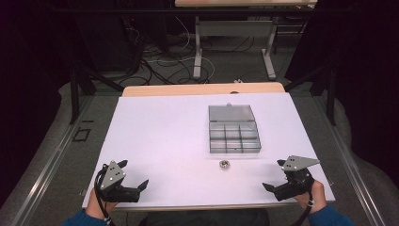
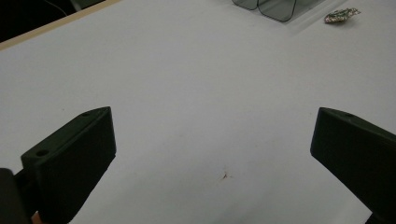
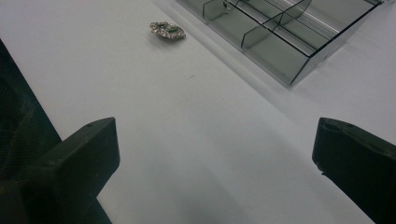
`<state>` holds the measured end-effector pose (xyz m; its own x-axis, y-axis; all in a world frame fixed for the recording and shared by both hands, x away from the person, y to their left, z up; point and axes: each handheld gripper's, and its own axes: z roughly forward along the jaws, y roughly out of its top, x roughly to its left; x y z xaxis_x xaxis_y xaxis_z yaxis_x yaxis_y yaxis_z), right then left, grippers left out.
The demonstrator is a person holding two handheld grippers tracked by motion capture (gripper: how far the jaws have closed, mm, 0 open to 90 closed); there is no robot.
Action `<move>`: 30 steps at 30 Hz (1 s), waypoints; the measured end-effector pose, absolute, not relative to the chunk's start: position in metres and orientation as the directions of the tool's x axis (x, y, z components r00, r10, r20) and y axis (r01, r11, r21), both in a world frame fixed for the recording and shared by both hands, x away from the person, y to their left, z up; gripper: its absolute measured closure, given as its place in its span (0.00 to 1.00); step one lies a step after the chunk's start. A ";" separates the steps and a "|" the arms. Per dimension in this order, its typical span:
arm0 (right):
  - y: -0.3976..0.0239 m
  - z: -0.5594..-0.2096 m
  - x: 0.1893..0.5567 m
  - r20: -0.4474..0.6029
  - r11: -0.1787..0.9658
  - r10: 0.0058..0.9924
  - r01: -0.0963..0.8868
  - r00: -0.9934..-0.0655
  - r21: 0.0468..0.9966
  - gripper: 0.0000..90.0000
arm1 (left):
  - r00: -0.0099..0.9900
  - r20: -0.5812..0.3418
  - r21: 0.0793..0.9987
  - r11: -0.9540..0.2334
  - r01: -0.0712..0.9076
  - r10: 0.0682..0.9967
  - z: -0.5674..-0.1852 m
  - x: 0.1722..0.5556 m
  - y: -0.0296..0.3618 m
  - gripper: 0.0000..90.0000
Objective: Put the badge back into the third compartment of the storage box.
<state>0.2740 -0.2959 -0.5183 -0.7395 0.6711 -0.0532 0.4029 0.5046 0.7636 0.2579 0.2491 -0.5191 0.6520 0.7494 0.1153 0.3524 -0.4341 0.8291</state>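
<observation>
Brooch (image 1: 224,164) just before compartment box (image 1: 234,129)

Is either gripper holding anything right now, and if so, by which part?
Nothing is held. The left gripper and right gripper both have their jaws wide open over bare table. The small sparkly piece lies untouched before the open compartment box.

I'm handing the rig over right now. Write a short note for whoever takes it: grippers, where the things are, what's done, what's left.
Left hand-held gripper: open, empty, near table edge.
Right hand-held gripper: open, empty, near edge.
Small jewelled piece: lies on the table just in front of the clear compartment box, untouched.
Box: lid open; one small item in a compartment.
Done: nothing visible.
Left: probably pick up the piece and place it in a compartment.
</observation>
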 end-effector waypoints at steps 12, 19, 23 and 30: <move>-0.289 -0.516 0.274 -0.056 0.512 0.667 0.403 -0.743 0.759 0.01 | 0.657 0.115 0.824 -0.441 0.355 0.745 -0.520 0.259 0.248 0.00; -0.281 -0.515 0.275 -0.048 0.505 0.669 0.406 -0.742 0.762 0.01 | 0.660 0.112 0.823 -0.441 0.358 0.743 -0.520 0.259 0.248 0.00; -0.278 -0.514 0.277 -0.041 0.502 0.671 0.413 -0.740 0.760 0.01 | 0.660 0.112 0.822 -0.442 0.358 0.743 -0.520 0.259 0.248 0.00; -0.268 -0.513 0.282 -0.036 0.505 0.666 0.415 -0.745 0.757 0.01 | 0.658 0.115 0.823 -0.442 0.356 0.744 -0.521 0.260 0.247 0.00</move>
<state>0.2822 -0.2683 -0.5131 -0.7449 0.6662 -0.0362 0.4145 0.5046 0.7573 0.2599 0.2474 -0.5205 0.6584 0.7438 0.1151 0.3556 -0.4421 0.8235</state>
